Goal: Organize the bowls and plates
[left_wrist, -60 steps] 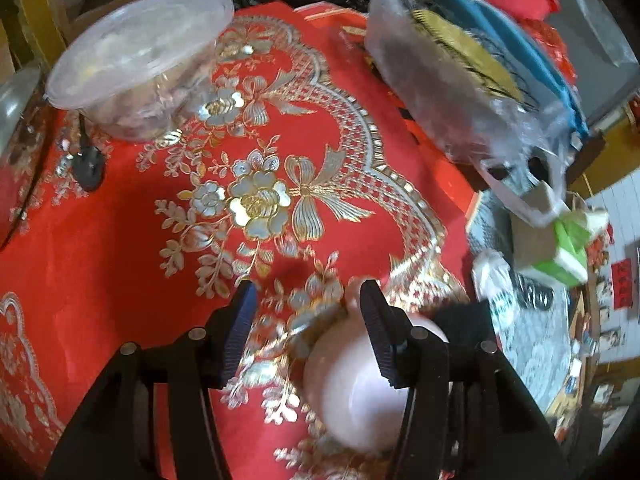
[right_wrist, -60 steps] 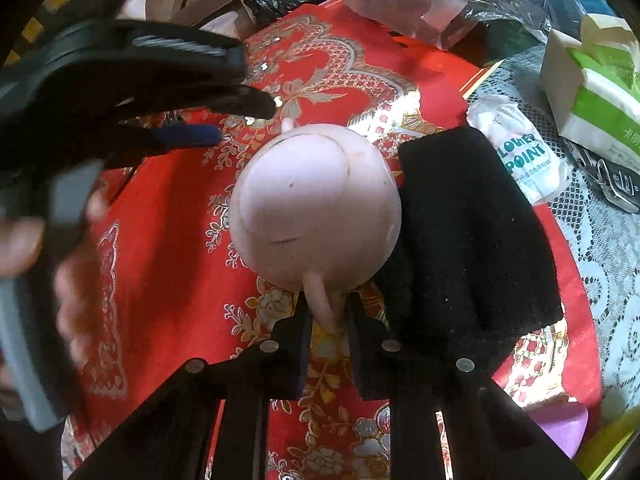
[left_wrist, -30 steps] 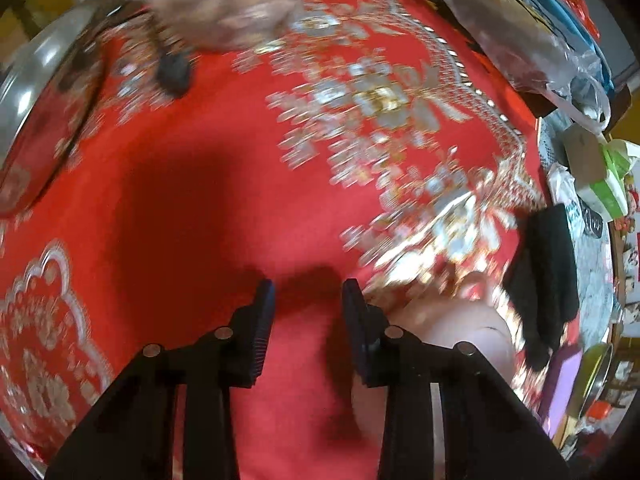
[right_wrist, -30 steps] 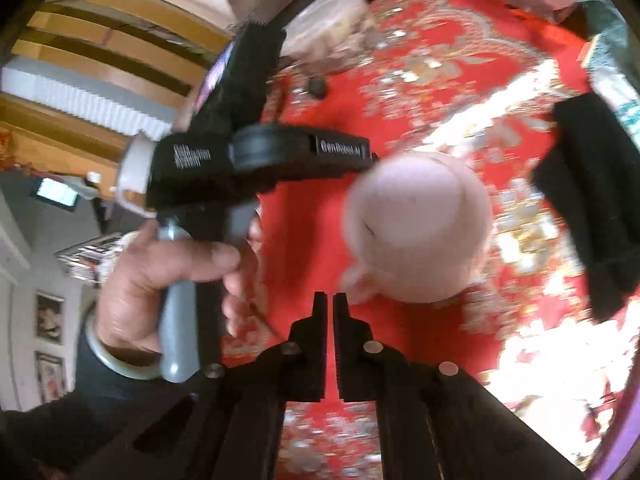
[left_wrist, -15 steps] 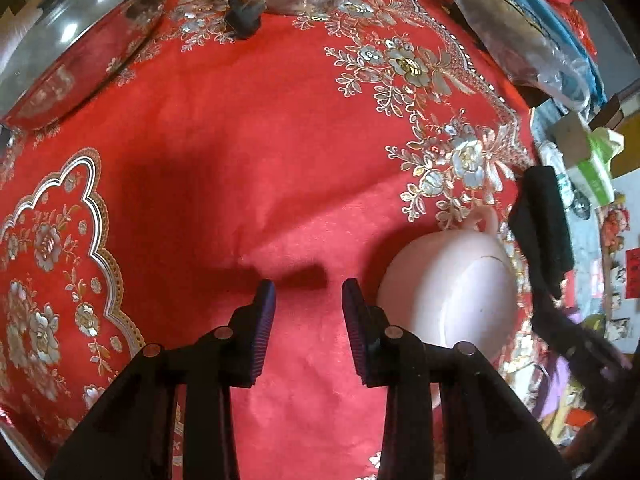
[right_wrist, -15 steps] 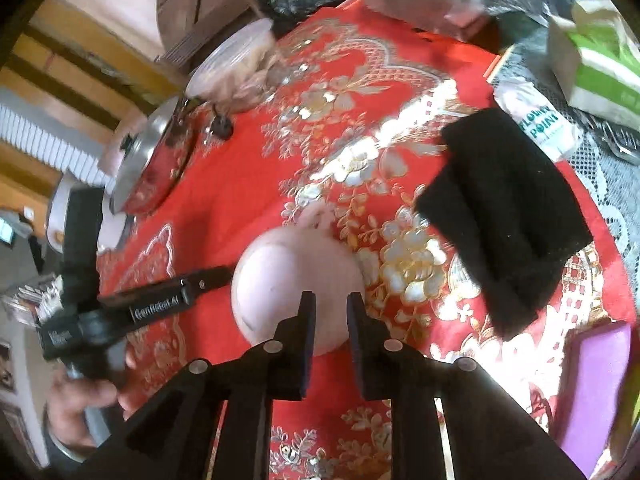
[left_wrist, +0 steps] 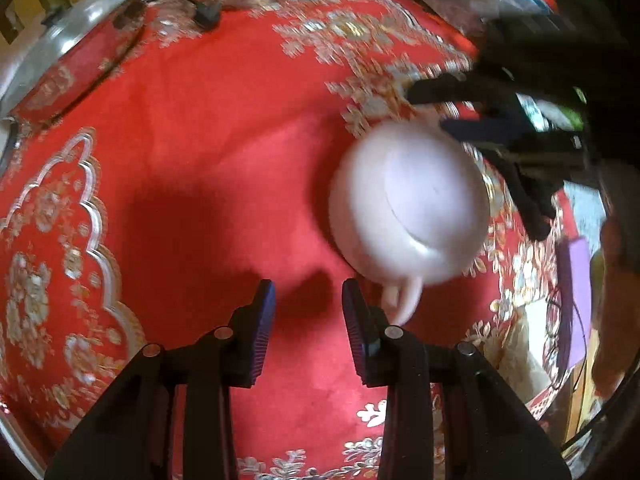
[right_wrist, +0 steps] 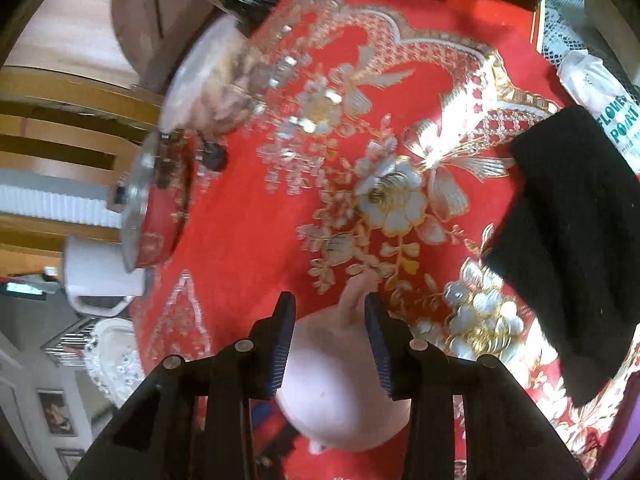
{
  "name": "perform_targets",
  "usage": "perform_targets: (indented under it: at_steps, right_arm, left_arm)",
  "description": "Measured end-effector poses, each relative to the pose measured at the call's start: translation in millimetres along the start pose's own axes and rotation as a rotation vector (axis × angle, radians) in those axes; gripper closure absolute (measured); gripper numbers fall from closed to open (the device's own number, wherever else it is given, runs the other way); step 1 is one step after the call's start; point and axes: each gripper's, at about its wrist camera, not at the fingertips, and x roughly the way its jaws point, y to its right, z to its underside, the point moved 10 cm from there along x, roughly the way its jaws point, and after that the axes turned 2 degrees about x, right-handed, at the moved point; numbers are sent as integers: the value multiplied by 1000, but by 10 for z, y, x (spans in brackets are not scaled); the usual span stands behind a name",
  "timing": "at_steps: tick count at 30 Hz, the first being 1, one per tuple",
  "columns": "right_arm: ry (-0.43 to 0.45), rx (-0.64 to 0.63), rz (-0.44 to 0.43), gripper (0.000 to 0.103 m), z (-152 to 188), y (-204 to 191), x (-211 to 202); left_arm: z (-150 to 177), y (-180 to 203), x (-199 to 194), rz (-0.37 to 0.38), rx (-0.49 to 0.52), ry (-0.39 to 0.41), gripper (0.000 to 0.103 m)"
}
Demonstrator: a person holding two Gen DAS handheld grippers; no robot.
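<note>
A pink bowl (left_wrist: 408,208) with small ear-like handles lies upside down on the red and gold tablecloth (left_wrist: 192,128). In the left wrist view it sits to the right of my left gripper (left_wrist: 308,300), which is open and empty; one ear (left_wrist: 404,300) ends just beside the right finger. My right gripper (right_wrist: 329,312) hovers open over the same bowl (right_wrist: 344,392), and the bowl's far ear (right_wrist: 354,296) pokes up between its fingertips, close to the right finger. The right gripper also shows as a dark blur (left_wrist: 480,116) beyond the bowl.
A steel pan lid (right_wrist: 136,200) and a clear plastic food container (right_wrist: 204,80) stand at the table's far left. A black cloth (right_wrist: 572,240) lies to the right with a tissue pack (right_wrist: 604,96) behind it. A white mug (right_wrist: 96,276) stands off the table's left edge.
My right gripper has opened wider and moved down over the bowl, so an ear now sits between its fingertips. The left gripper stays open; the bowl looks nearer and more central to it.
</note>
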Motion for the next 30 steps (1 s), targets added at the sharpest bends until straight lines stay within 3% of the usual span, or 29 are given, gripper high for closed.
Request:
perform_targets:
  at_steps: [7,11,14,18,24,27,30]
  right_arm:
    - [-2,-54,63,71,-27,37,99]
    - [-1,-73,53,81,-56,27,41]
    - [-26,-89,-3,89,8,-70,-34]
    - [-33,-133,3,90,107,-177,-23]
    - [-38,-103,-64,91,185,-215,-95]
    - [-53,-125,-106,92,305,-371,-152]
    - [-53,-162,-126,93,429,-513,-248]
  left_arm:
    - [-96,126,169,-64,41,40,71]
    - [-145,149,206,-73,54,36,71]
    - [-185,85,191,-76,46,47,96]
    - [-251,-182,175,-82,-5,45,96]
    - [-281,-354,65,-33,-47,51,96]
    - [-305,-378,55,-62,-39,51,96]
    - [-206,-467,73,-38,-65,32,96]
